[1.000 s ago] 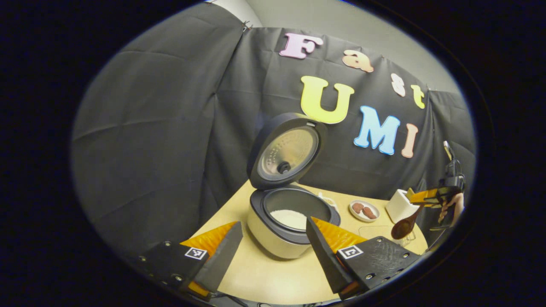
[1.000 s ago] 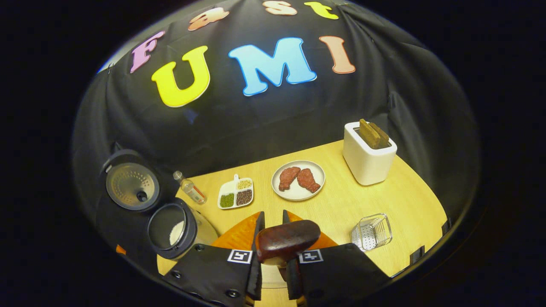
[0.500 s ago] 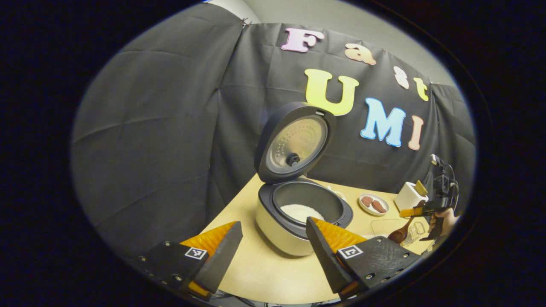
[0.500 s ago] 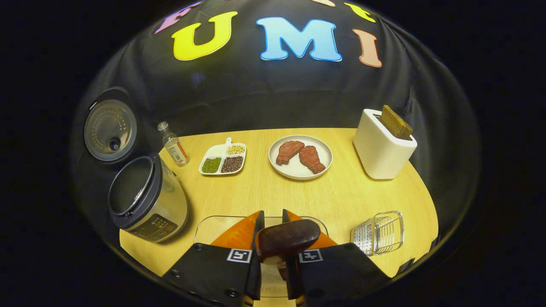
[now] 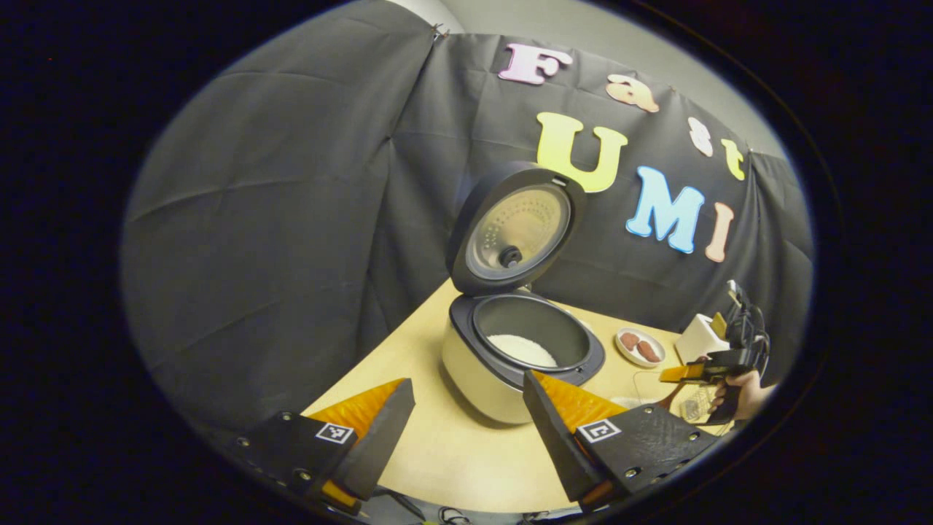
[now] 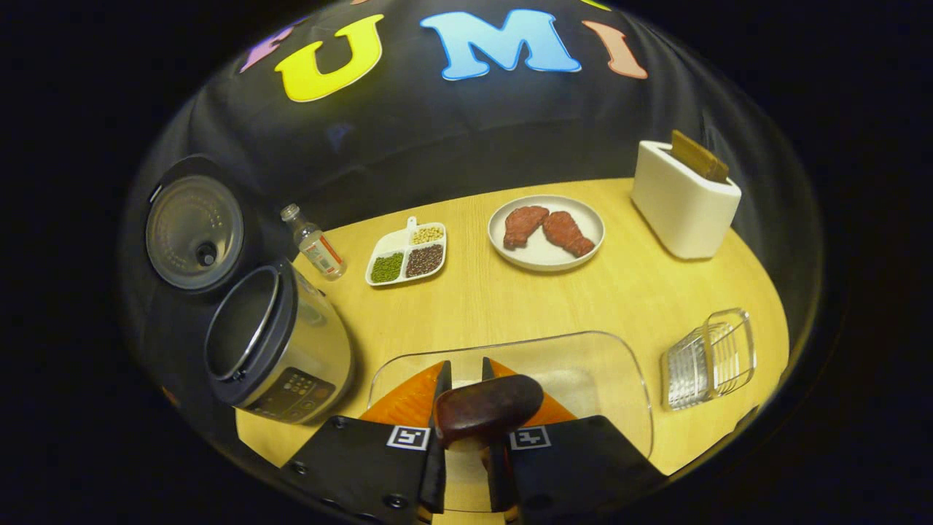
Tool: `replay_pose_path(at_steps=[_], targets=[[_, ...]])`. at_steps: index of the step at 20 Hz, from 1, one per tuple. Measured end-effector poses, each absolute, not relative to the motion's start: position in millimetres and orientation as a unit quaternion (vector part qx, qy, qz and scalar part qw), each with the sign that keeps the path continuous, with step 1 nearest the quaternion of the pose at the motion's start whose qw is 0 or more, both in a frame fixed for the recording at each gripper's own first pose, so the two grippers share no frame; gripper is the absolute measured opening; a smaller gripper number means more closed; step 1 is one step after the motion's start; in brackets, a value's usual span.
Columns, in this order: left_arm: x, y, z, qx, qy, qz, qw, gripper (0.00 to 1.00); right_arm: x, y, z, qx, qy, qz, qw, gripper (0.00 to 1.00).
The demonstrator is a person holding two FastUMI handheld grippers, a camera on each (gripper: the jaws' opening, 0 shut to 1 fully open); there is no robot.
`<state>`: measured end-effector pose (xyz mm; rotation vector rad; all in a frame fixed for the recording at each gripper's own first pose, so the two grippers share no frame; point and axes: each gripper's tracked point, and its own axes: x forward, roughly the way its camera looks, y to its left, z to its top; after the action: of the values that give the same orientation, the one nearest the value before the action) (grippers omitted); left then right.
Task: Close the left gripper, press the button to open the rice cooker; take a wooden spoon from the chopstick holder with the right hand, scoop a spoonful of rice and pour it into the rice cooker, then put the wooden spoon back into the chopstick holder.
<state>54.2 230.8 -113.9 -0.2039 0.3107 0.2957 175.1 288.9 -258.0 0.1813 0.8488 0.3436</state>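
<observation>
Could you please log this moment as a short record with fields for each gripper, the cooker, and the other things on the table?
left gripper: jaws open, holding nothing, near the cooker
right gripper: jaws shut on the wooden spoon, above the clear tray
rice cooker: lid up, white rice in the pot
chopstick holder: clear, on the table, right of the tray
other items: plate with two meat pieces, divided dish of beans, small bottle, toaster

Right hand-held gripper [image 6: 466,379] with wooden spoon [image 6: 487,410] lowered toward clear tray [image 6: 605,364]; rice cooker [image 6: 280,350] nearer, at 9 o'clock.
</observation>
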Motion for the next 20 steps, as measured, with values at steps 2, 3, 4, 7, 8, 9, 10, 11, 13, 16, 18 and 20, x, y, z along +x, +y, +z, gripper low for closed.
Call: replay_pose_path(at_steps=[2, 3, 4, 7, 8, 9, 10, 11, 13, 16, 18, 20], targets=[[53.5, 230.0, -109.0, -0.101, 0.149, 0.145, 0.973, 0.95, 169.3, 296.5, -258.3, 0.123, 0.426, 0.168, 0.880, 0.22], [52.9, 230.9, -106.8, -0.097, 0.147, 0.146, 0.974, 0.95, 169.1, 297.3, -258.3, 0.130, 0.431, 0.166, 0.878, 0.22], [52.6, 232.4, -105.0, -0.093, 0.145, 0.146, 0.974, 0.95, 167.6, 298.7, -257.3, 0.137, 0.434, 0.165, 0.875, 0.25], [51.5, 235.0, -98.3, -0.089, 0.140, 0.147, 0.975, 0.95, 162.6, 301.4, -251.3, 0.157, 0.441, 0.169, 0.867, 0.22], [50.9, 235.8, -95.7, -0.089, 0.139, 0.147, 0.975, 0.95, 161.3, 303.2, -247.4, 0.162, 0.441, 0.176, 0.865, 0.25], [51.3, 234.9, -96.8, -0.089, 0.139, 0.147, 0.975, 0.95, 161.4, 302.7, -242.6, 0.164, 0.439, 0.182, 0.864, 0.25], [51.4, 234.9, -95.2, -0.087, 0.137, 0.147, 0.976, 0.95, 162.5, 300.5, -236.8, 0.168, 0.437, 0.185, 0.864, 0.25], [51.1, 233.5, -93.1, -0.085, 0.136, 0.145, 0.976, 0.95, 162.5, 296.4, -232.7, 0.172, 0.434, 0.184, 0.865, 0.25], [51.3, 231.2, -91.3, -0.080, 0.133, 0.142, 0.978, 0.95, 165.1, 285.3, -223.1, 0.181, 0.426, 0.173, 0.869, 0.25], [52.9, 227.6, -90.0, -0.079, 0.129, 0.138, 0.979, 0.95, 169.7, 266.8, -210.0, 0.200, 0.415, 0.156, 0.874, 0.22], [53.1, 222.3, -89.0, -0.083, 0.129, 0.131, 0.979, 0.95, 170.5, 255.6, -200.5, 0.225, 0.410, 0.140, 0.873, 0.22], [55.8, 218.0, -87.0, -0.082, 0.127, 0.124, 0.981, 0.95, 173.1, 245.7, -189.8, 0.251, 0.402, 0.128, 0.871, 0.22]])
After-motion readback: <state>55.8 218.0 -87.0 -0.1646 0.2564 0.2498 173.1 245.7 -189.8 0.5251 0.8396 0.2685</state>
